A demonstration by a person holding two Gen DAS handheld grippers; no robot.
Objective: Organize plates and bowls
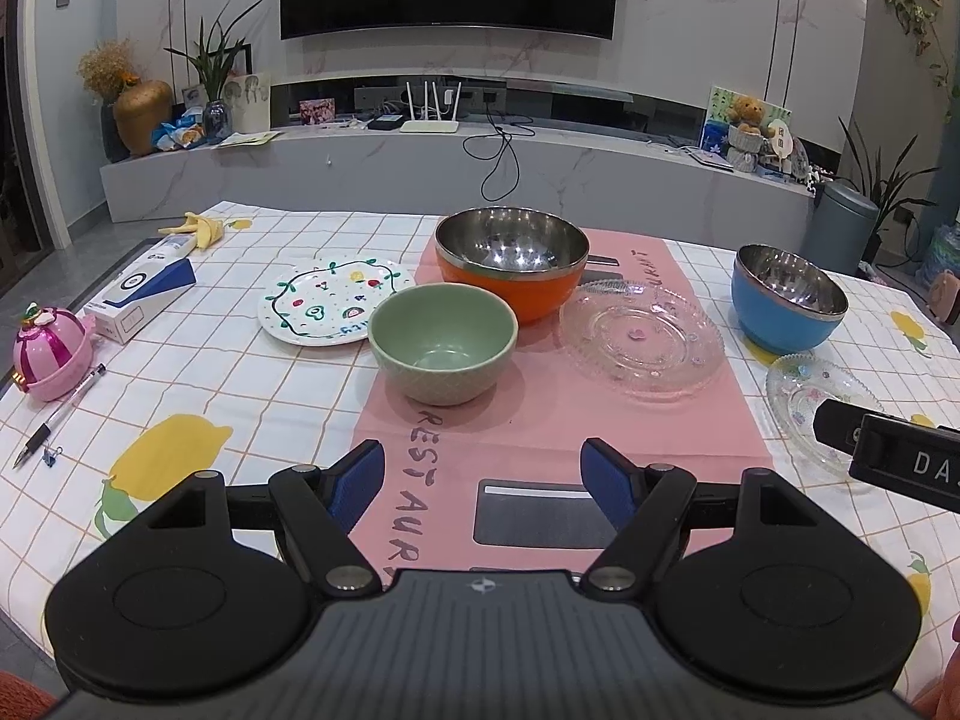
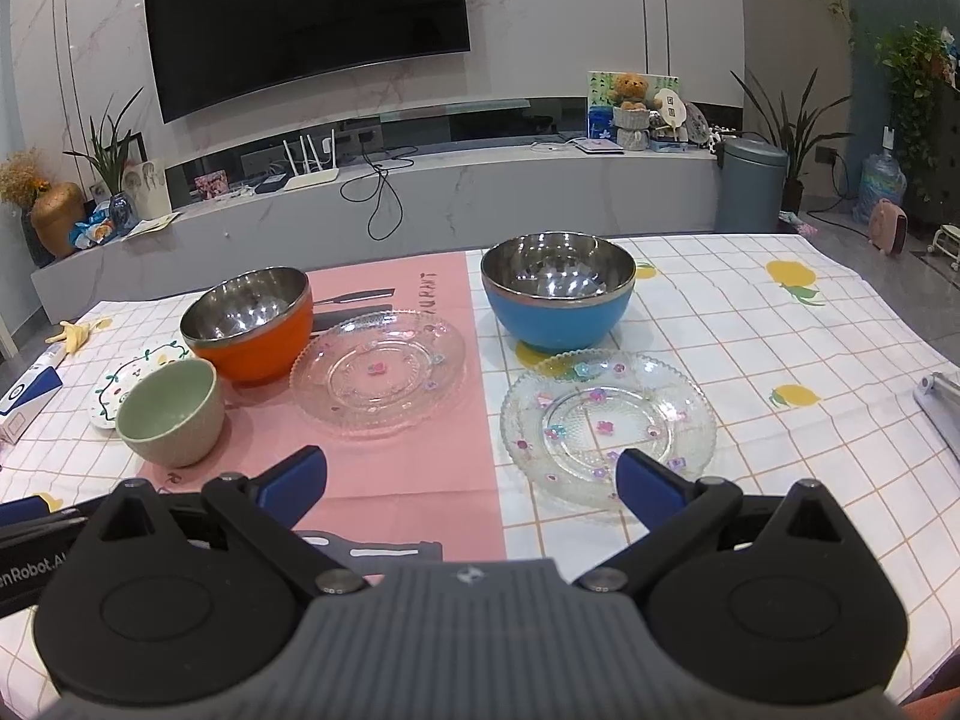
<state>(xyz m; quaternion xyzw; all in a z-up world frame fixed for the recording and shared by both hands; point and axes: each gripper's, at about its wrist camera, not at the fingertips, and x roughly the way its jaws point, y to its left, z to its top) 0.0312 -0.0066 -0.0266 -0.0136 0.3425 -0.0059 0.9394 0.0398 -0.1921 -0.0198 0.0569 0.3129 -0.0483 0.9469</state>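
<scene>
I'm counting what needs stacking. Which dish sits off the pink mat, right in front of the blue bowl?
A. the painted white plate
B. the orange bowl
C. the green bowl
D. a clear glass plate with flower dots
D: the glass plate lies on the checked cloth just nearer than the blue bowl, past the pink mat edge.

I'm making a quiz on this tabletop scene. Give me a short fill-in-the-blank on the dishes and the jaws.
1. The green bowl holds ____.
2. The steel-lined bowl off the pink mat is ____ outside.
3. The clear glass plates number ____.
4. The jaws of the left gripper and right gripper are both ____.

Missing words: nothing; blue; two; open
</scene>
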